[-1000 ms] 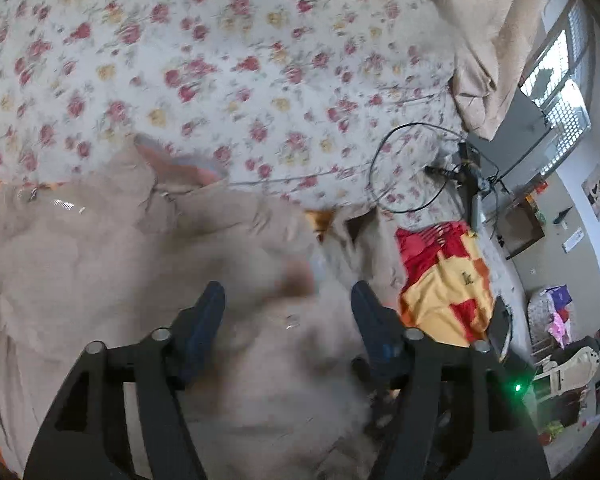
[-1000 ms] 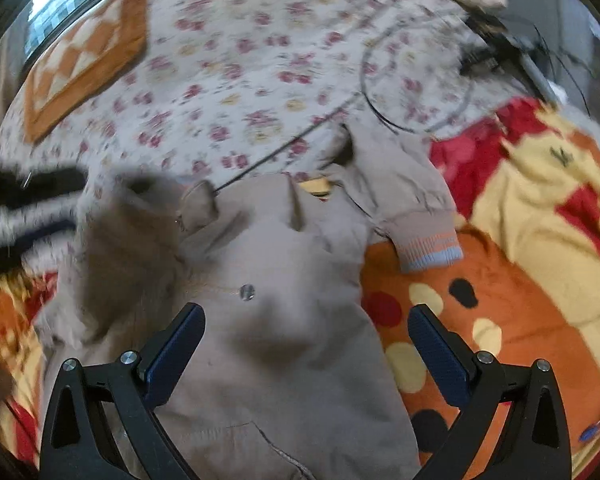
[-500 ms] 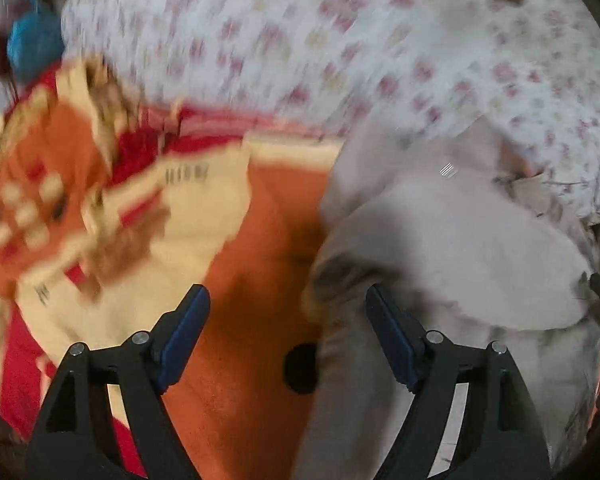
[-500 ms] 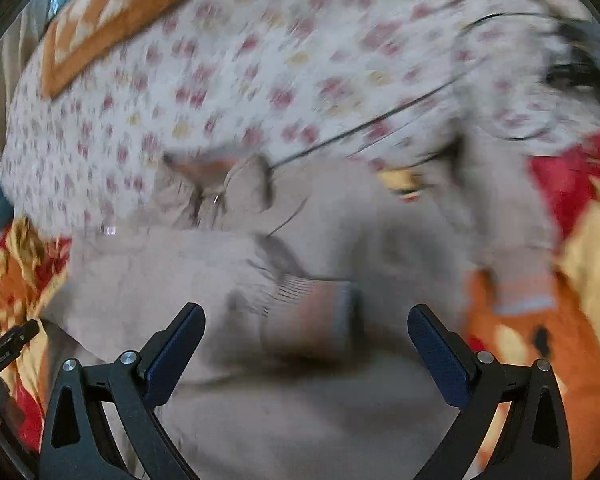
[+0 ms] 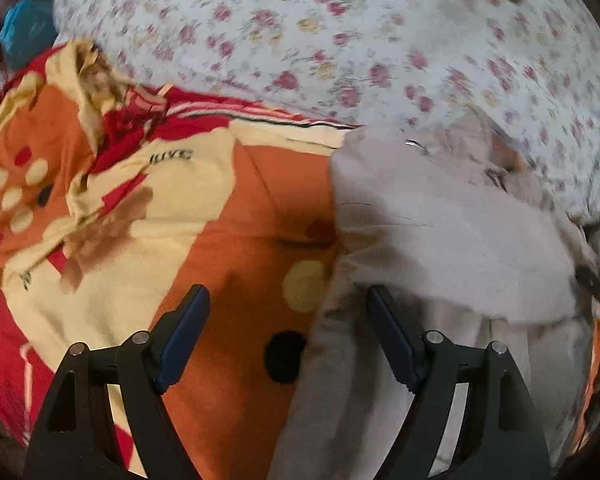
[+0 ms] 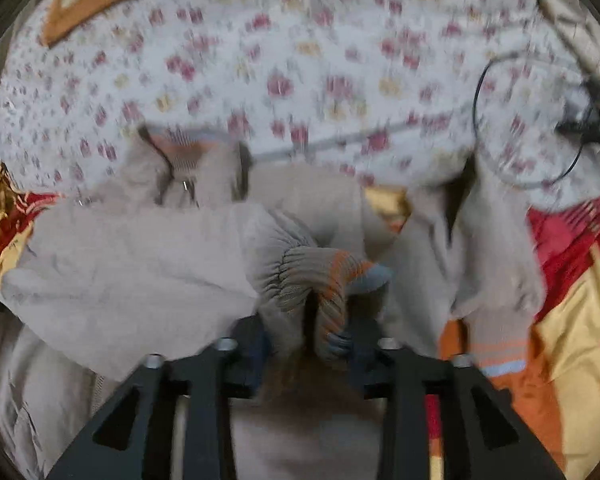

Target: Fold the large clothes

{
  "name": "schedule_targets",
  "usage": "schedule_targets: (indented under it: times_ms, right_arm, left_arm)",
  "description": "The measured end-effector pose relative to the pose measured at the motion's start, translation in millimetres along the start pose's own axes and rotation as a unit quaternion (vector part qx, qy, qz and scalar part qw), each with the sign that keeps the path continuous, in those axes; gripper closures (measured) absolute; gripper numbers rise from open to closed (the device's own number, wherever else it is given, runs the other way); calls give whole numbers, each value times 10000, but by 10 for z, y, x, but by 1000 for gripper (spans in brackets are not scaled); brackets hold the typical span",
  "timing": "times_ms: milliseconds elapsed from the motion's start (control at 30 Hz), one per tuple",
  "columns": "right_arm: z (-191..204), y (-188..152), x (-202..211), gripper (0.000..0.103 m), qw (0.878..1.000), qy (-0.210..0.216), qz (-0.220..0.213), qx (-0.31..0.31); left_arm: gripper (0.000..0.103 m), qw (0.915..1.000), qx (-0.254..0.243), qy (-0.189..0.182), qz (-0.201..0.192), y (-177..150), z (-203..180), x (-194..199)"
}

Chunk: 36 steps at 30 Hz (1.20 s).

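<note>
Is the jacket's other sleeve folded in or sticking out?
Sticking out. The far sleeve lies spread sideways onto the orange blanket, its striped cuff clear of the jacket body.

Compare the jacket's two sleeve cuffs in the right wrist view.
The near cuff is bunched and puckered between the closing jaws of the right gripper; the far cuff lies flat and free on the orange blanket. The near one folds across the jacket's body; the far one extends sideways. Both are ribbed beige with orange and blue stripes.
</note>
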State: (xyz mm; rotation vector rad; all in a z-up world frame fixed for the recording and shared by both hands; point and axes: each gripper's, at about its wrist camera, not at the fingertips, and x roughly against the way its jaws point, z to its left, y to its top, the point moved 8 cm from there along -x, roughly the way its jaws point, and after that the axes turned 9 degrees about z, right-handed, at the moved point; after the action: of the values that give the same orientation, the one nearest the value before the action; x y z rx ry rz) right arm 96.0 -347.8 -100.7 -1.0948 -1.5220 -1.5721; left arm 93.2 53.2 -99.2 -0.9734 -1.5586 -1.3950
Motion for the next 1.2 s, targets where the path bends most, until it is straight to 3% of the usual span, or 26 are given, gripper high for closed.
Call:
schedule_targets:
  times_ms: [167, 233, 333, 467, 533, 600, 667, 767, 867, 933, 1033, 1067, 1100, 1200]
  right_arm:
    - [-109, 1, 296, 40, 9987, -126, -328, -359]
    - [9, 46, 457, 40, 9985, -96, -521, -138]
    - [282, 16, 464, 42, 9982, 124, -520, 273]
    - [428, 2, 220, 47, 9970, -115, -396, 649]
    - [301, -17, -24, 48, 9985, -218, -171, 475]
    - [139, -36, -239, 49, 9987, -426, -38, 280]
    - [-87, -37, -376, 51, 9983, -581, 18, -23]
    - [-307, 16, -179, 47, 9979, -304, -147, -550]
    - [-548, 92, 297, 43, 9903, -807, -815, -788]
    - [-582, 78, 444, 42, 9889, -725, -960, -873]
    - [-305, 10, 409, 51, 9955, 282, -650, -637]
    - [-153, -10, 364, 60, 9963, 548, -479, -449]
    - [-39, -10, 326, 65, 9973, 565, -385, -262]
    - [117, -23, 72, 66, 9997, 2, -113, 202]
  left_arm:
    - [23, 9990, -269, 84, -336, -2, -16, 348]
    - [23, 9989, -108, -29, -449, 91, -10, 329]
    - [23, 9994, -66, -144, -321, 180, -90, 133]
    - [23, 9997, -168, 197, -41, 175, -140, -207]
    - [22, 9990, -187, 367, 198, 138, -118, -391]
    - [20, 9987, -98, 301, 396, 91, -101, -529]
    - [18, 9991, -29, 276, 323, 90, -83, -533]
    - [18, 9989, -115, 347, 306, 96, -93, -518]
    - [18, 9989, -83, 356, 280, 81, -94, -503]
    - [18, 9990, -58, 357, 262, 75, -92, -486]
    - [18, 9991, -71, 395, 140, 70, -112, -426]
    - [18, 9990, -98, 421, 89, 72, -120, -404]
    - [18, 9990, -121, 425, 66, 73, -127, -393]
    - [18, 9989, -179, 443, 21, 81, -157, -390]
